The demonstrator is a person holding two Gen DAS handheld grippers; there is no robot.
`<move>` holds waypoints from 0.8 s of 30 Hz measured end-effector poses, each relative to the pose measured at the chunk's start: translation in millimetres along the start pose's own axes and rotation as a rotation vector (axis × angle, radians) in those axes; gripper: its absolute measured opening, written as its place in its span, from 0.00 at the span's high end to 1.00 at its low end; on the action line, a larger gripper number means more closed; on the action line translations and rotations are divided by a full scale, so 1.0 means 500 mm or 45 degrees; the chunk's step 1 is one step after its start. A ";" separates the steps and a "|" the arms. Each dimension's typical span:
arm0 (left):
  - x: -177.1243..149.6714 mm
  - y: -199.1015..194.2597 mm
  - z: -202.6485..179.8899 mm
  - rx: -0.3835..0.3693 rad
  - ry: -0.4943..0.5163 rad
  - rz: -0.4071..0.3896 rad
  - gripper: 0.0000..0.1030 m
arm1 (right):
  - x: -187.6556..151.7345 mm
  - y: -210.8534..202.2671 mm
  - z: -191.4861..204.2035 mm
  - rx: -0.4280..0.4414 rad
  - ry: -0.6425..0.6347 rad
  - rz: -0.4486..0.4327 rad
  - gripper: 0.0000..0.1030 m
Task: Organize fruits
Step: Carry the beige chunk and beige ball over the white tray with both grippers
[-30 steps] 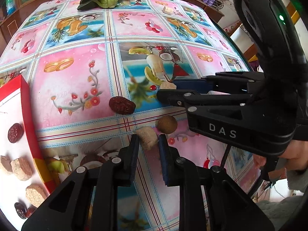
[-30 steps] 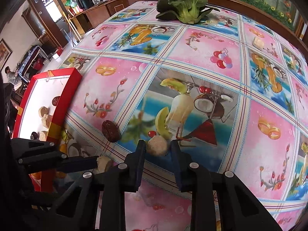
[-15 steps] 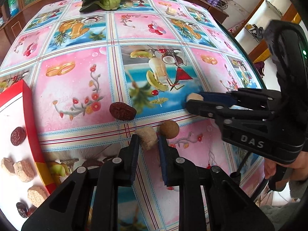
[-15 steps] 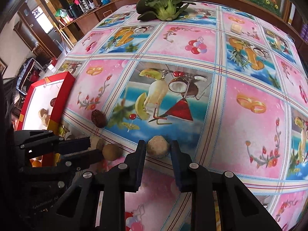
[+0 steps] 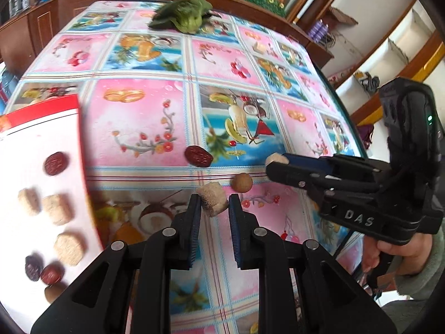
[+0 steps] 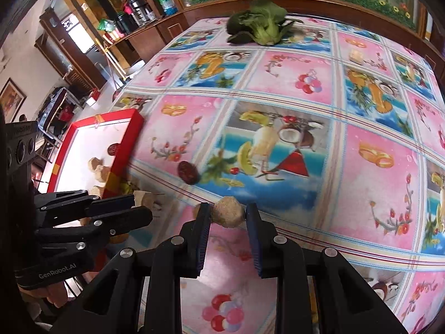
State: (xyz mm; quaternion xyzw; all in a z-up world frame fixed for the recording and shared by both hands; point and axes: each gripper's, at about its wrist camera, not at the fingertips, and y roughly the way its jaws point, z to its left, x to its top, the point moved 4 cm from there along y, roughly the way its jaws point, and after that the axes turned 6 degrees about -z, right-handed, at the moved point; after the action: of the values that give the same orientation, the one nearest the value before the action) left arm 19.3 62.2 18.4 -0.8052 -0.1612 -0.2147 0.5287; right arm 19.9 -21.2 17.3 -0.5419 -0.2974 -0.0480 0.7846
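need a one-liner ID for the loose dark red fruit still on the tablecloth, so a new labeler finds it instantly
Start at the red-rimmed box on the table's left side, then look right onto the cloth. The dark red date lies at the corner where a pink flower panel meets the blue cocktail panel. It is wrinkled and dark; the small round ball nearby is tan.

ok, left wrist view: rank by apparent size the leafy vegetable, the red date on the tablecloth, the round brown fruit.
1. Leafy vegetable, largest though farthest away.
2. Red date.
3. Round brown fruit, only slightly smaller than the date; nearness makes these two unsure.
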 end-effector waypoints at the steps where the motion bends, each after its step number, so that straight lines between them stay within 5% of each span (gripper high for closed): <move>1: 0.000 -0.010 0.006 0.002 -0.010 -0.013 0.83 | 0.002 0.002 0.010 0.010 -0.011 0.000 0.74; 24: -0.071 -0.218 0.295 0.259 -0.305 -0.172 0.83 | 0.054 0.086 0.313 0.234 -0.334 0.045 0.74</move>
State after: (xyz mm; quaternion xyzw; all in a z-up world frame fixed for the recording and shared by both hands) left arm -38.4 239.2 33.7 -0.7546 -0.2976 -0.1349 0.5690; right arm -6.0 140.7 32.9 -0.4747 -0.3909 0.0646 0.7860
